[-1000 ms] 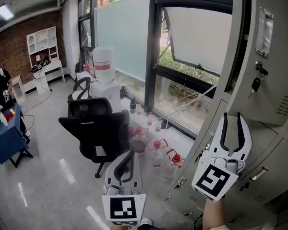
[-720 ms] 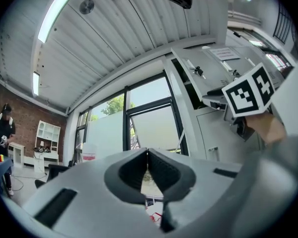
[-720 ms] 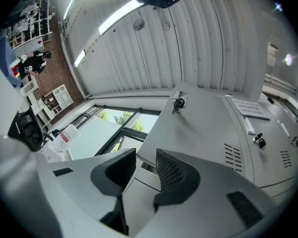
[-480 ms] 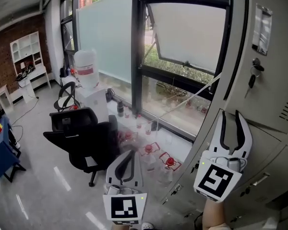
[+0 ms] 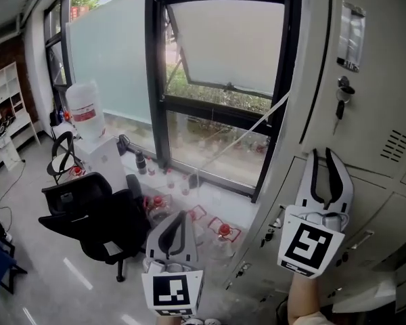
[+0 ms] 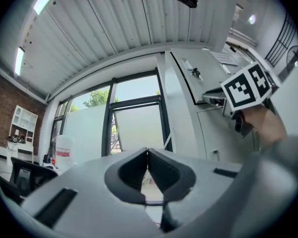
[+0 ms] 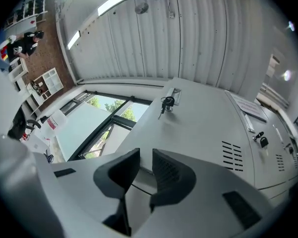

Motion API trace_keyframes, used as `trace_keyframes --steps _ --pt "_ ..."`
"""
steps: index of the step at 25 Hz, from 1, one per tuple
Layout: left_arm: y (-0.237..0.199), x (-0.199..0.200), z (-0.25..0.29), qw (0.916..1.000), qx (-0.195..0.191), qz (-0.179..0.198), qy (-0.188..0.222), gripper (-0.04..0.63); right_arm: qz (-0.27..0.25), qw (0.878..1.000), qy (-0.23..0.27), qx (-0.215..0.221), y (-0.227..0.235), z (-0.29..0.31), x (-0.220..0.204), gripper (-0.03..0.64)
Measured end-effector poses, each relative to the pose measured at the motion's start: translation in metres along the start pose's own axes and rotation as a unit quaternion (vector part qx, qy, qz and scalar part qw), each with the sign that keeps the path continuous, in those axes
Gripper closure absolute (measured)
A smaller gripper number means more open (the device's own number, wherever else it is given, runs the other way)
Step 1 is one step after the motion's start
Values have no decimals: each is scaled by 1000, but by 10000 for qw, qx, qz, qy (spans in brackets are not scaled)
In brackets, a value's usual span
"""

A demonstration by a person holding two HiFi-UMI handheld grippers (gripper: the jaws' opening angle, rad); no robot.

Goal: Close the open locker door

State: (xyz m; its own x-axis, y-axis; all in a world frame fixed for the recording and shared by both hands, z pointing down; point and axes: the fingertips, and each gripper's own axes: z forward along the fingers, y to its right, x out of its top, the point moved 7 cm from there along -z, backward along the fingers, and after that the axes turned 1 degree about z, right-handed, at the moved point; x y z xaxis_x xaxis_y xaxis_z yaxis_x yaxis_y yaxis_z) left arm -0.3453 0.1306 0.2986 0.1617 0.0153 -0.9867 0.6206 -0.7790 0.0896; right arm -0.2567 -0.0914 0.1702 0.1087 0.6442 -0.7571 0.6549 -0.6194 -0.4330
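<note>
Sitting at far left on the floor: 1 black office chair [image 5: 95,215], water jug [image 5: 85,111] on a white stand behind it. Centre is a black-framed window [image 5: 223,66], its sash tilted open, with red-capped bottles [image 5: 220,232] on the floor below it. Left gripper [image 5: 183,214] is low at centre, pointing toward the window; its 2 jaws are together, tips touching, nothing in them. Right gripper [image 5: 323,153] is up at right, pointing at the lockers. Its jaws are closing with a narrow gap left and nothing between them, only grey panel behind. The locker door [image 5: 365,80] fills the upper right, swung out so its edge runs up beside the window frame. The key [image 5: 338,107] hangs in its lock, directly above the right gripper, and vent slots [image 5: 396,145] sit to the right. The right gripper's tips overlap the door's lower edge in the head view; can't tell if they touch. Closed lower lockers [image 5: 386,215] are below.
</note>
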Motion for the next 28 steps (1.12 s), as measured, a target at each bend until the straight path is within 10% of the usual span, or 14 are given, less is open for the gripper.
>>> trace_keyframes --steps 28 --pt "-9 -18 53 9914 -1292 -194 -125 591 315 9956 -720 -503 5 -5 -12 526"
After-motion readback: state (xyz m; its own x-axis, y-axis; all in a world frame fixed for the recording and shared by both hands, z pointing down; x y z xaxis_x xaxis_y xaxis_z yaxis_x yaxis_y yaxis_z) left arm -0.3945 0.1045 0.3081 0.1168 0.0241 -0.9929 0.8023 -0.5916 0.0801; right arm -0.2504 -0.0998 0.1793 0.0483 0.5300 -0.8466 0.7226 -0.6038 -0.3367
